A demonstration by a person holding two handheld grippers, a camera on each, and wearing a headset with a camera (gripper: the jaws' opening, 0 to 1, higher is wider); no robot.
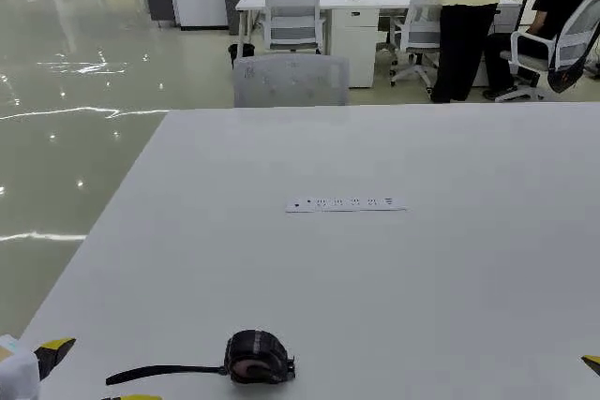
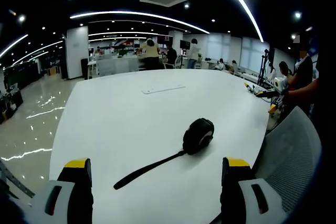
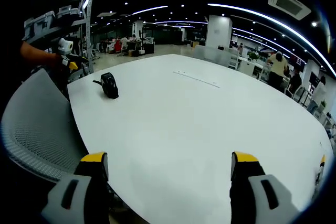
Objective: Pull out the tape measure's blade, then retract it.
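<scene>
A black round-cased tape measure (image 1: 258, 357) lies on the white tabletop (image 1: 375, 278) close to its near edge, and its thin black strap (image 1: 159, 373) trails flat across the surface to the left in the head view. The left hand-held gripper (image 2: 156, 163) hangs just off that near edge with its 2 yellow-tipped jaws spread wide and nothing between them. In the left gripper view the strap's free end points back toward the gap between the jaws, and the case sits a little farther in, apart from both jaws. The right hand-held gripper (image 3: 169, 157) is also spread wide and holds nothing. It is above the tabletop's edge farther along, and in its own view the tape measure is well away to the upper left. A flat white power strip (image 1: 345, 203) is set into the middle of the tabletop. A grey mesh chair (image 1: 291, 80) stands at the far edge, and beyond it a person in a pale yellow top (image 1: 469, 7) stands at a white desk.
</scene>
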